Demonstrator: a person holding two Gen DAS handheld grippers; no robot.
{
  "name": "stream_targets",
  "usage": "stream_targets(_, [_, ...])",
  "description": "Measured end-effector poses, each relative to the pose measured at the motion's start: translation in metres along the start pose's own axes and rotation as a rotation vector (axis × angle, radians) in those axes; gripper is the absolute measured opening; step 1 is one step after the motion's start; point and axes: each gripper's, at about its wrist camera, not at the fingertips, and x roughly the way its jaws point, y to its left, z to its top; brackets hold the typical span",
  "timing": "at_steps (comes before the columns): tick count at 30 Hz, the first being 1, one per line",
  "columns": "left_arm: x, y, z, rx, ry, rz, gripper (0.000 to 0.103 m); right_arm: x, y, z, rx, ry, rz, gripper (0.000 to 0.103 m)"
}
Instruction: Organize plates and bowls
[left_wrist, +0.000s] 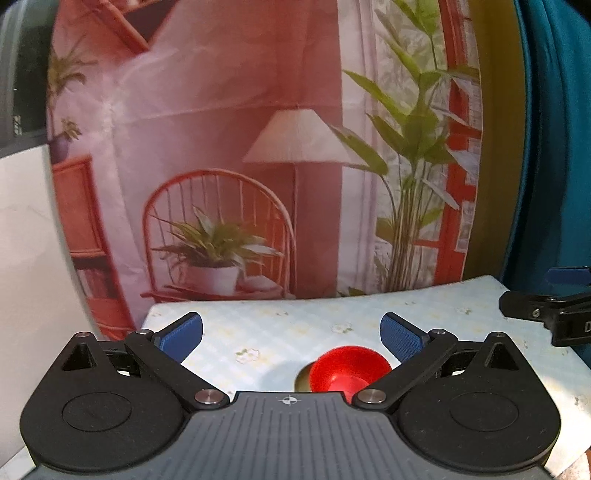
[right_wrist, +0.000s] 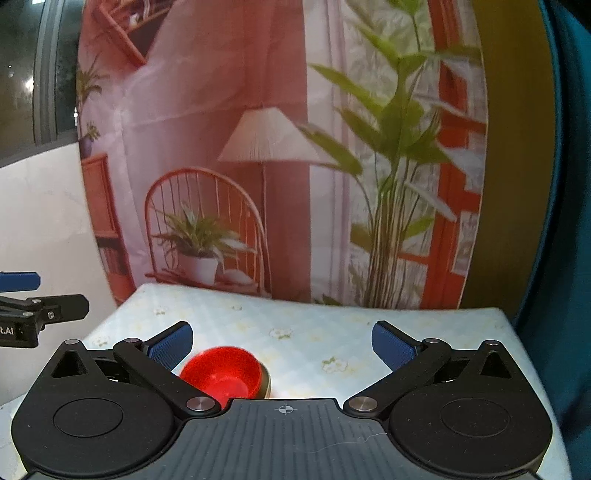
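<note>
A red bowl (left_wrist: 347, 373) with a gold outside sits on the light floral tablecloth (left_wrist: 280, 332), partly hidden behind my left gripper's body. My left gripper (left_wrist: 291, 334) is open and empty, above and behind the bowl, which lies near its right finger. In the right wrist view the same red bowl (right_wrist: 223, 373) sits near the left finger of my right gripper (right_wrist: 282, 343), which is open and empty. No plates show.
A printed backdrop (left_wrist: 258, 147) of a pink room with lamp, chair and plants hangs behind the table's far edge. A teal curtain (left_wrist: 554, 147) is at the right. The right gripper's side (left_wrist: 546, 314) shows at the left view's right edge.
</note>
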Motion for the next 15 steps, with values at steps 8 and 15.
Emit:
stream_targets(8, [-0.036, 0.001, -0.002, -0.038, -0.045, 0.048, 0.103, -0.043, 0.009, 0.005, 0.017, -0.096, -0.04, 0.103])
stream_targets(15, [-0.05, 0.003, -0.001, -0.05, -0.038, 0.079, 0.103, -0.065, 0.011, 0.0, 0.009, -0.111, -0.059, 0.103])
